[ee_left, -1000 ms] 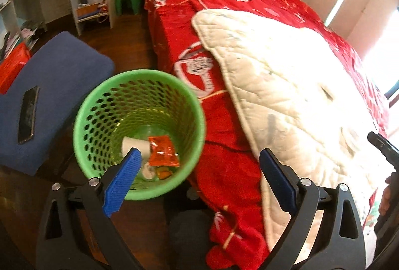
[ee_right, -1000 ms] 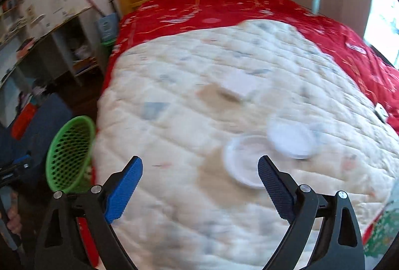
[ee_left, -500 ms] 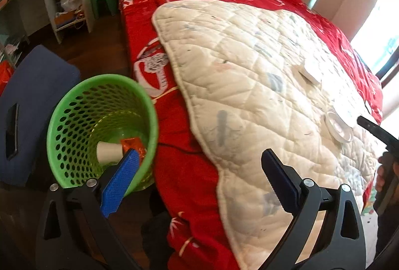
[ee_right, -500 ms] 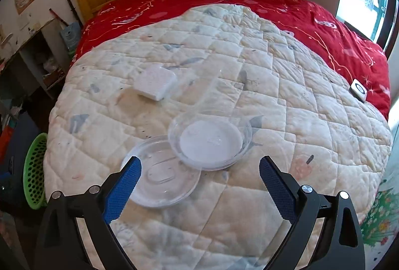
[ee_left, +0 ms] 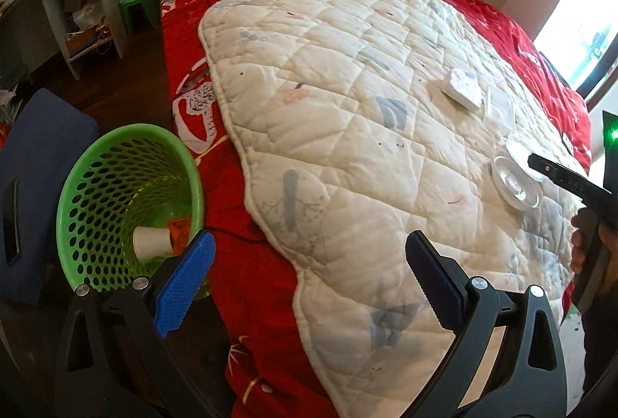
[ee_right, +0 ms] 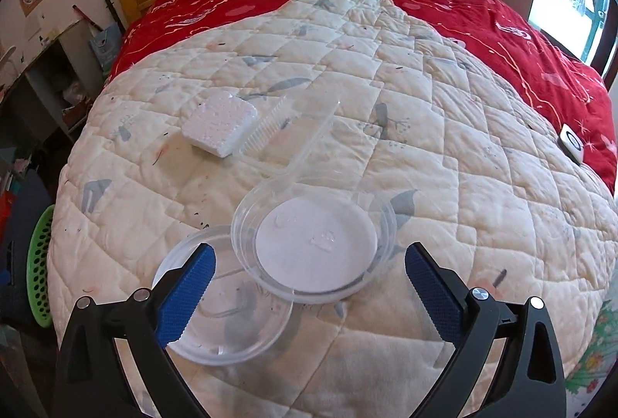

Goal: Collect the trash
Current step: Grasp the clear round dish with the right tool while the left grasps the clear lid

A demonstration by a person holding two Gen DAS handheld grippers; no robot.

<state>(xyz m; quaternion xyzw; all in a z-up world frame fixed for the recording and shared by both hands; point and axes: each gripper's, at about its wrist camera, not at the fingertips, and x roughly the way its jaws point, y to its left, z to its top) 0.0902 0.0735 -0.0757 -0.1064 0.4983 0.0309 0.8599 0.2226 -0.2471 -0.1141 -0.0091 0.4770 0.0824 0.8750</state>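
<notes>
- I see the bed (ee_right: 483, 43) filling the frame, its white quilt (ee_right: 444, 155) over red covers.
- My green basket (ee_left: 127, 205) stands at lower left, beside the bed — a paper cup (ee_left: 150, 242) inside.
- Two clear plastic dishes (ee_right: 313, 244) lie overlapping on the quilt, lower centre, with a foam block (ee_right: 220, 126) above them at upper left.
- Right hand-held gripper (ee_right: 307, 286) has just been spreading its jaws — nothing pinched; left hand-held gripper (ee_left: 309, 271) is spread, empty.

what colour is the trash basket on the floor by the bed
Green, with a perforated wall; the basket shows best in the left wrist view.
</notes>
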